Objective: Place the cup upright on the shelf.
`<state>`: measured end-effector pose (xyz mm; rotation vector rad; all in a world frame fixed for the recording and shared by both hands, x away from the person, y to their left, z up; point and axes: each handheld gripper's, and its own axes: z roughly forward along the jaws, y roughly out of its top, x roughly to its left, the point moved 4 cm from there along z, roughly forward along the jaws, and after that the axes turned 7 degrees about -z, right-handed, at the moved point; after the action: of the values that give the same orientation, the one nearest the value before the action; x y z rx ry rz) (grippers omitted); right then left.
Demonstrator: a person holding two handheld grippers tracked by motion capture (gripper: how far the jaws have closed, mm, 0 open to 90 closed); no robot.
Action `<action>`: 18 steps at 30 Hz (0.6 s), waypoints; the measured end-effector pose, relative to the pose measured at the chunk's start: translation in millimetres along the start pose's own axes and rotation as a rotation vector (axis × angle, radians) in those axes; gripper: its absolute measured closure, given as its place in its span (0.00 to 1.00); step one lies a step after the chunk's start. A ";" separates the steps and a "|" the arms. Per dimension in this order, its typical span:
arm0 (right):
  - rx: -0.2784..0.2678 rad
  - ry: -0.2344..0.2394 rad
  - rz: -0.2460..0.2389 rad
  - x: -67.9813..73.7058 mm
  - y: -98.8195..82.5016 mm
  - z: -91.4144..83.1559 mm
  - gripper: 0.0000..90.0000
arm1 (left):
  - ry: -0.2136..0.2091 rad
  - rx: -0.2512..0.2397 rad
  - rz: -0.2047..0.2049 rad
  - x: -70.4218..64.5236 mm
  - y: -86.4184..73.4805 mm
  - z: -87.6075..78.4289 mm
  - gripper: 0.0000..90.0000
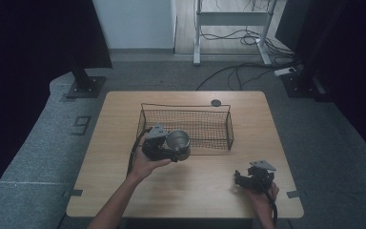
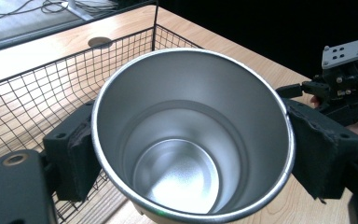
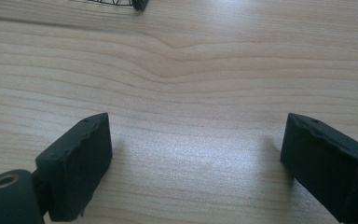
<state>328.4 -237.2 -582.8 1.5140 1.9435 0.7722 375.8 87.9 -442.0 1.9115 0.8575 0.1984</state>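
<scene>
A shiny steel cup (image 1: 177, 140) (image 2: 191, 135) is held by my left gripper (image 1: 171, 151) (image 2: 191, 154), whose jaws are shut on the cup's sides, mouth facing the camera. The cup hangs just in front of the near wall of a black wire basket (image 1: 205, 125) (image 2: 28, 102) at the table's middle. The cup is empty inside. My right gripper (image 1: 240, 180) (image 3: 196, 163) rests low over the bare wood at the front right, jaws open wide with nothing between them. It also appears past the cup as the right gripper (image 2: 345, 88) in the left gripper view.
The wooden table (image 1: 209, 191) has a round grommet hole (image 1: 216, 102) behind the basket. Dark curtains flank both sides, with stand bases and cables on the floor beyond the far edge.
</scene>
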 end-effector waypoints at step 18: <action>0.002 0.000 0.000 0.0 0.0 -0.2 0.10 | 0.010 -0.010 -0.007 7.8 12.6 -1.6 0.16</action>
<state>328.3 -237.2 -582.7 1.5157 1.9449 0.7708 386.8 90.8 -432.3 1.8996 0.8689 0.2075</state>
